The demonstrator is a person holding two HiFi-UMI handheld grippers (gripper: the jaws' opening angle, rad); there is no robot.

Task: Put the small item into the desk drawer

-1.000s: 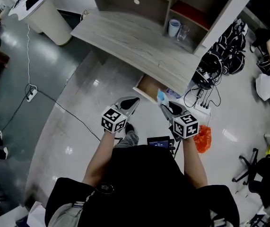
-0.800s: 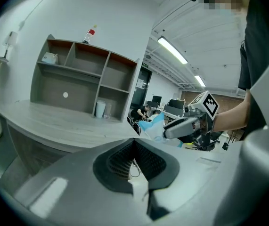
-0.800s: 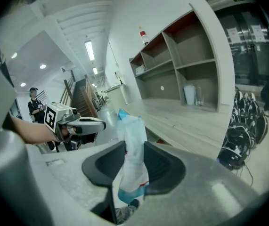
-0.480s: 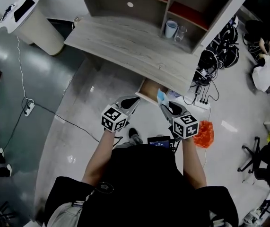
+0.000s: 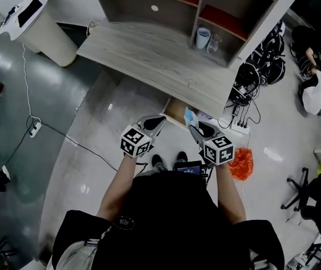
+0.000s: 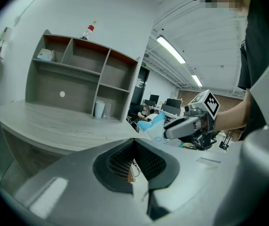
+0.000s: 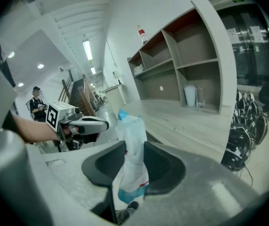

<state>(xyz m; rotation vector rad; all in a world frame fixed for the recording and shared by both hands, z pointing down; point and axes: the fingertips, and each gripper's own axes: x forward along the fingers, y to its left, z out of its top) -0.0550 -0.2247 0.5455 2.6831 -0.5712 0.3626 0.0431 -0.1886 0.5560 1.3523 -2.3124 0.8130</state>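
Up top, a long grey wood-grain worktop (image 5: 143, 49), with an open shelf unit (image 5: 244, 16) standing along its back edge. Under the near edge, toward the right end, a drawer (image 5: 175, 109) standing open, pale wood inside.

Down below, both forearms bare and reaching forward from the body, elbows bent. Wrists about level and side by side, with a gap between them.

On the left, the left tongs (image 5: 159, 120), marker cube on top, pointing toward the drawer's left side. Jaws pressed together, nothing between them.

On the right, the right tongs (image 5: 193, 127), angled slightly inward. Clamped on the small item, a blue-and-white packet (image 5: 190, 116). Held upright and pinched across its lower part. Top end poking well past the tips, bottom end with a thin red line hanging below the pads in the right gripper view. Lined up in the head view with the drawer's right part. Hard to tell whether above the opening or just short of it, but held in the air, not lying inside.

Far back, at the worktop's back right corner, in the lowest right compartment of the shelf unit: a white cup (image 5: 203, 36), and just beside it a clear glass (image 5: 215, 40).
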